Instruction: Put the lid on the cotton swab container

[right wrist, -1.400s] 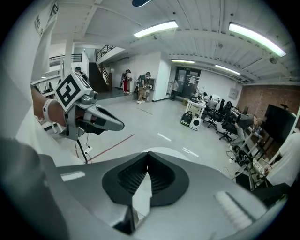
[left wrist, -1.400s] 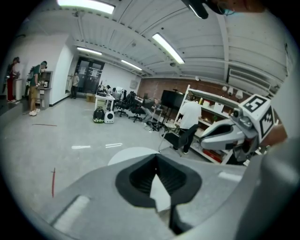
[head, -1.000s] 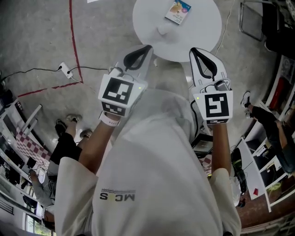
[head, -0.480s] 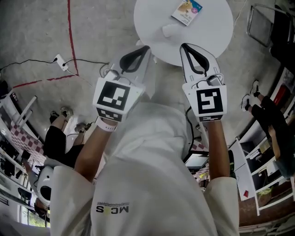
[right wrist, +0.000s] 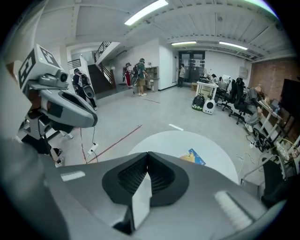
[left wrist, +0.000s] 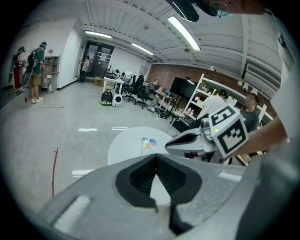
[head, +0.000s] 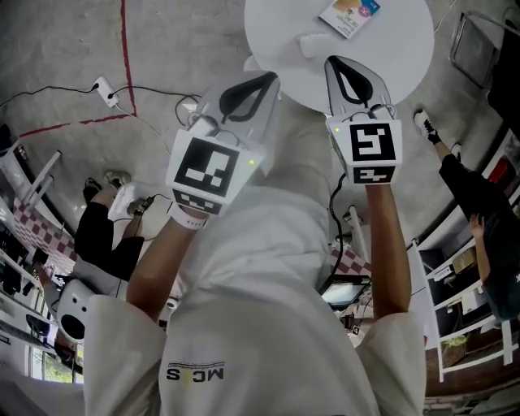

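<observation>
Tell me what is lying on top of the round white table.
A colourful flat packet and a small white object lie on the table. The right gripper covers part of its near edge.

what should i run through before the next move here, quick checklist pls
1. Left gripper empty: ok, jaws together with nothing between them.
2. Right gripper empty: ok, jaws together with nothing between them.
3. Jaws ready for a pick: not ok, both are shut.
4. Round white table ahead: ok, both grippers point towards its near edge.
5. Container found: cannot tell. A colourful pack lies on the table, but its kind is unclear.
6. Lid found: cannot tell. A small white thing lies beside the pack, too small to identify.
</observation>
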Demonstrator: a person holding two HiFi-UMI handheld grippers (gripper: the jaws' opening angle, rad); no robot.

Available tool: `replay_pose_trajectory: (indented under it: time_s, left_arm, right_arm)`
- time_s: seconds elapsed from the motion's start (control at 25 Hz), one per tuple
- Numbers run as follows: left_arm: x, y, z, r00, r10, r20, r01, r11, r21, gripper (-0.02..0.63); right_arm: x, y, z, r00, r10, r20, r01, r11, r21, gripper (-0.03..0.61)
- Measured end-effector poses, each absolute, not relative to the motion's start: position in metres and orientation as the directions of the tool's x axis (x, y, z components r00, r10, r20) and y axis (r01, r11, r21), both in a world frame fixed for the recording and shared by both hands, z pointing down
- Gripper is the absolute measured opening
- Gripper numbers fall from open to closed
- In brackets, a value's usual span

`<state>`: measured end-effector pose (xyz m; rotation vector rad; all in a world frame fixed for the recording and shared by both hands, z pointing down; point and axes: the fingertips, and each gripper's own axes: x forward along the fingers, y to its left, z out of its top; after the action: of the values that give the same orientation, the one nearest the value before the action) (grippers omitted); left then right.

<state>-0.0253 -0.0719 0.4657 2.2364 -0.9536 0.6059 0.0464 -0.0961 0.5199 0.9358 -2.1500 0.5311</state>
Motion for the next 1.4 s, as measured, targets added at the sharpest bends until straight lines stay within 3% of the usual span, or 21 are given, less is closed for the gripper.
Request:
replay_pose_trajectory:
  time_s: [0.6, 1.4]
  left_arm:
    - [-0.029, -0.067, 0.486, 0.623, -0.462, 0.631, -0.768, -0.512, 0.384, 0.0]
    - [-0.042, -0.074, 0.491, 0.61, -0.467, 0.64, -0.782, -0.484, 0.392, 0.0]
  right_arm:
    - [0.04, -0.111, 0.596, -0.433, -0.412, 0.802, -0.779, 0.618, -0.103, 0.0]
    - [0.033, -0.12, 0.617, -0.367, -0.406, 0.837, -0.798, 0.6, -0.059, 0.0]
